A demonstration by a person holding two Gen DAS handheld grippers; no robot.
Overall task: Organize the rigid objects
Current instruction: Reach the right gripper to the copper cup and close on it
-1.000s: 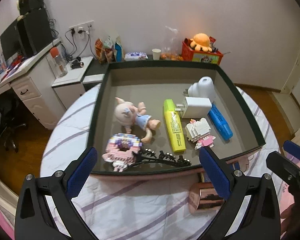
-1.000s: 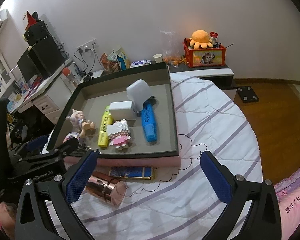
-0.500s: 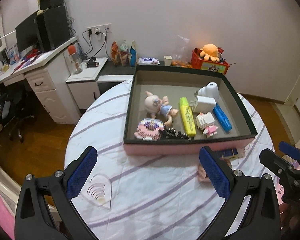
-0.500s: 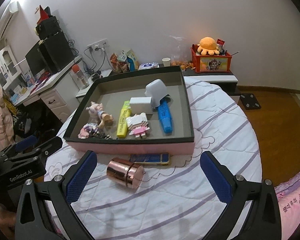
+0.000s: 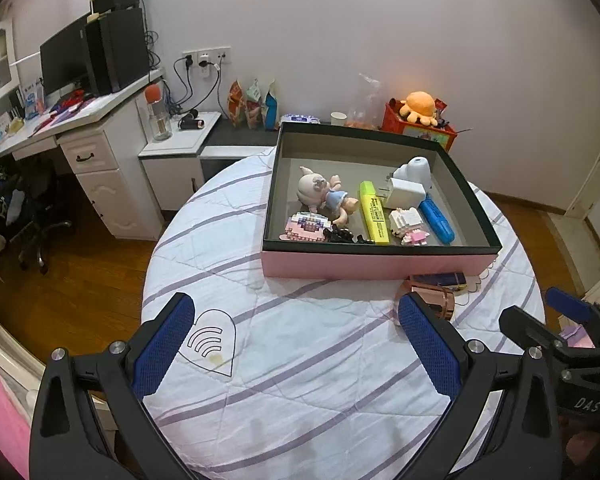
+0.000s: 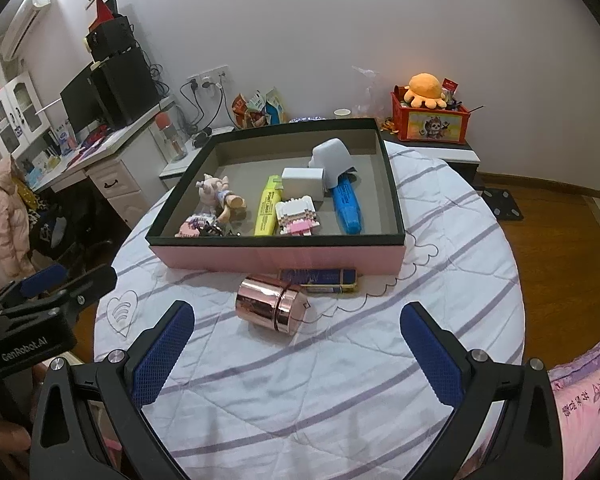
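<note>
A pink box (image 5: 376, 266) (image 6: 280, 258) with a dark rim stands on the round table. It holds a pig doll (image 5: 324, 194), a yellow highlighter (image 5: 374, 214) (image 6: 267, 204), a blue marker (image 5: 436, 220) (image 6: 346, 204), a white charger (image 5: 406, 194), a brick figure (image 6: 294, 216) and a hair clip (image 5: 342, 236). In front of the box lie a rose-gold canister (image 6: 272, 305) (image 5: 434, 298) and a dark blue flat case (image 6: 320, 279). My left gripper (image 5: 296, 344) and right gripper (image 6: 296, 344) are both open and empty, held back over the tablecloth.
The table has a white quilted cloth with purple stripes (image 6: 340, 380). A white desk with monitor (image 5: 80, 120) stands left, a low cabinet with snacks and a red toy box (image 6: 430, 120) behind. Wooden floor surrounds the table.
Both grippers have pulled back and up from the box; it now looks smaller and farther. The canister and case have come fully into view. Both stay open.
</note>
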